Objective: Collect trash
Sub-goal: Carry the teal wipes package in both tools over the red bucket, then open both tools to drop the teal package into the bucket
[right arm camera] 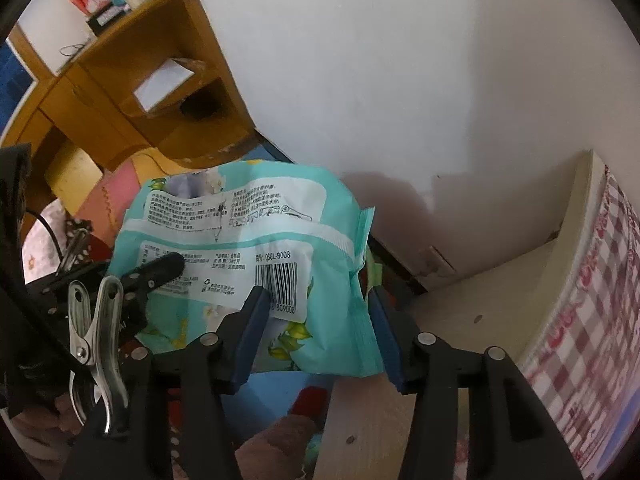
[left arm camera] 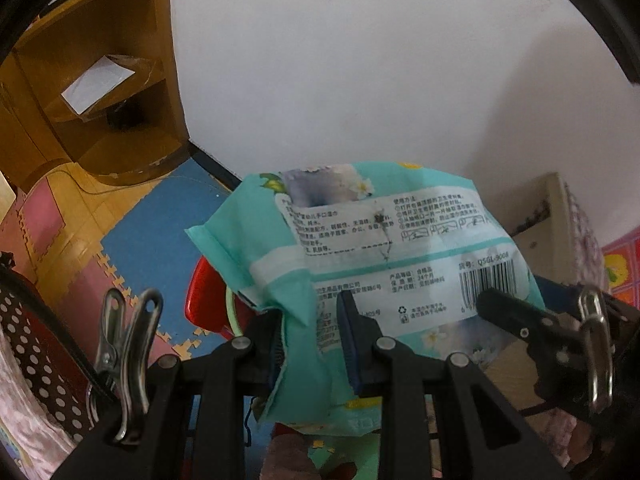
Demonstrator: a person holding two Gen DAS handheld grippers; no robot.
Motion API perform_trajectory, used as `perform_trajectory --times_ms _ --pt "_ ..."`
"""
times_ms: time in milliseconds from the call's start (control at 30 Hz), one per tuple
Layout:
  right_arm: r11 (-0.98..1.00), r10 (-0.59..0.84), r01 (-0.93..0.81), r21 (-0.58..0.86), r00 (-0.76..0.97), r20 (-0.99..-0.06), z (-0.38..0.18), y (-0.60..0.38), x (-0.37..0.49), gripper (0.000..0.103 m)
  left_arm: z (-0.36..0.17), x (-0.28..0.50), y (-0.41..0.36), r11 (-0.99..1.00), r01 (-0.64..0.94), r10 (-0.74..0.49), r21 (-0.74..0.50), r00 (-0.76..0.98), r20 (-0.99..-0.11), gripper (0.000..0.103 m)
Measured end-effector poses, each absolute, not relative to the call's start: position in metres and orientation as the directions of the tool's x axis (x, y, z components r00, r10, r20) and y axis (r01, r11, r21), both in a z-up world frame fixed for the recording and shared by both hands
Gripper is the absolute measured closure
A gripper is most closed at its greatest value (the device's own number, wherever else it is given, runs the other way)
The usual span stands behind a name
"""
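Wipes packet (left arm camera: 384,248) front and centre, teal and floppy, label and barcode facing the lens, carried in the air between the two claws. Left gripper (left arm camera: 316,340) clamped on the packet's lower left edge — film bunched and creased between the pads, a pinch meant to bear the weight. Right gripper (right arm camera: 320,332) low centre in its own view, jaws apart on either side of the packet's right end; left pad at the barcode, right pad just off the crimped seam, no clear squeeze — more steadying than gripping, by the look of it. Held by its ends so the limp bag stays spread rather than folding. Both tools tipped steeply down, foam floor mat (left arm camera: 160,248) blue and pink at centre left. Something red (left arm camera: 208,300) with a pale green rim peeking out under the packet's lower left — possibly a bin, too hidden to call. Wooden shelf unit (left arm camera: 100,92) upper left, white wall (left arm camera: 380,60) behind.
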State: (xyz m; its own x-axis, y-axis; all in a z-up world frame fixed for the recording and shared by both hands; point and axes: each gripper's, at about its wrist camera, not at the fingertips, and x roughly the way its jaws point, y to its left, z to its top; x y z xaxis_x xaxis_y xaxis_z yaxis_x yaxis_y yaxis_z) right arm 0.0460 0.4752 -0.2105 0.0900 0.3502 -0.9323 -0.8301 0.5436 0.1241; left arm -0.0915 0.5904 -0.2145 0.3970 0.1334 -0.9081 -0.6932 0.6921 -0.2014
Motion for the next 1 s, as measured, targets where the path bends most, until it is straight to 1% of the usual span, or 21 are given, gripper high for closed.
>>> perform_trajectory --times_ms 100,167,333,400,467,533,567,833,1000 --pt "0.553 0.342 -0.824 0.126 0.086 -0.936 -0.212 0.473 0.051 0.051 -0.227 -0.089 0.601 0.686 -0.700 0.130 -0.199 0.387 -0.913 0.077" --pt "0.543 0.346 -0.829 0.132 0.078 -0.935 -0.212 0.477 0.052 0.051 -0.235 -0.087 0.608 0.683 -0.697 0.107 -0.221 0.395 -0.912 0.077" --pt "0.557 0.357 -0.818 0.140 0.084 -0.930 -0.212 0.477 0.054 0.051 -0.251 -0.075 0.616 0.701 -0.686 0.113 -0.194 0.376 -0.920 0.077" --pt "0.559 0.363 -0.815 0.152 0.076 -0.929 -0.211 0.474 0.052 0.051 -0.256 -0.070 0.618 0.707 -0.678 0.096 -0.200 0.373 -0.923 0.077" --pt "0.554 0.373 -0.818 0.157 0.075 -0.925 -0.208 0.469 0.050 0.051 -0.256 -0.068 0.619 0.712 -0.673 0.088 -0.201 0.370 -0.925 0.076" --pt "0.549 0.388 -0.819 0.167 0.072 -0.919 -0.205 0.467 0.048 0.051 -0.256 -0.067 0.618 0.716 -0.666 0.080 -0.208 0.374 -0.924 0.068" --pt "0.548 0.394 -0.819 0.172 0.072 -0.916 -0.203 0.466 0.046 0.051 -0.256 -0.066 0.618 0.716 -0.667 0.079 -0.206 0.371 -0.925 0.067" --pt "0.566 0.430 -0.801 0.196 0.084 -0.899 -0.189 0.464 0.031 0.051 -0.246 -0.070 0.610 0.717 -0.673 0.085 -0.181 0.342 -0.936 0.067" --pt "0.578 0.476 -0.783 0.230 0.095 -0.874 -0.178 0.452 0.016 0.051 -0.232 -0.080 0.605 0.707 -0.685 0.103 -0.174 0.343 -0.934 0.067"
